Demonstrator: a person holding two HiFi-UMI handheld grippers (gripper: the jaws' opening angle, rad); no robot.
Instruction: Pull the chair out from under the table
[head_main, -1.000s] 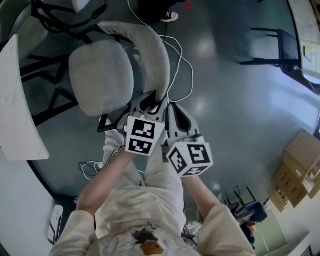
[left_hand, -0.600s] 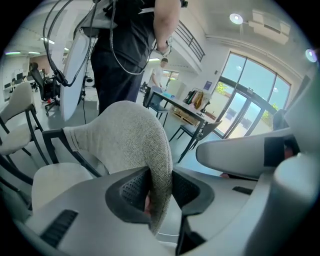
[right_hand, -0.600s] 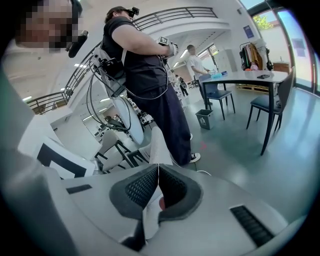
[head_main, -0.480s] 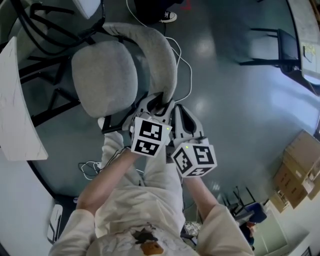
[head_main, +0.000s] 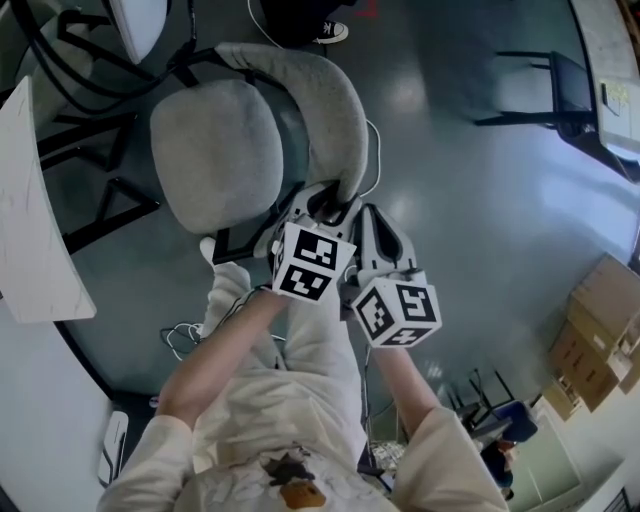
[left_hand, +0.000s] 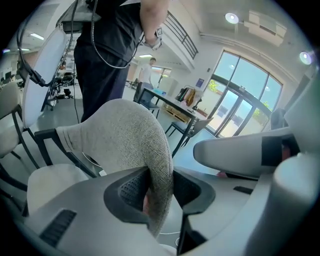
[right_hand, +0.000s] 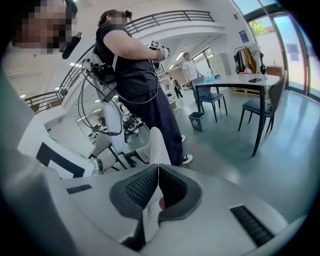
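Note:
The grey fabric chair, seat (head_main: 215, 150) and curved backrest (head_main: 330, 110), stands beside the white table (head_main: 30, 230) at the left of the head view. My left gripper (head_main: 325, 205) grips the backrest's near end. In the left gripper view the backrest (left_hand: 125, 135) fills the gap of my left gripper (left_hand: 160, 187); its jaws are opening, and the pads still touch the fabric. My right gripper (head_main: 372, 225) sits just right of it. In the right gripper view the tips of my right gripper (right_hand: 158, 175) meet, with the backrest (right_hand: 157, 145) edge-on just beyond them.
Black chair frames (head_main: 90, 40) crowd the top left by the table. A white cable (head_main: 375, 160) loops on the floor right of the backrest. A person in dark clothes (right_hand: 135, 75) stands beyond the chair. A dark chair (head_main: 560, 85) and cardboard boxes (head_main: 600, 330) stand at the right.
The chair has slid to the right, away from the white table, and both grippers have moved with it. The left gripper has kept hold of the backrest.

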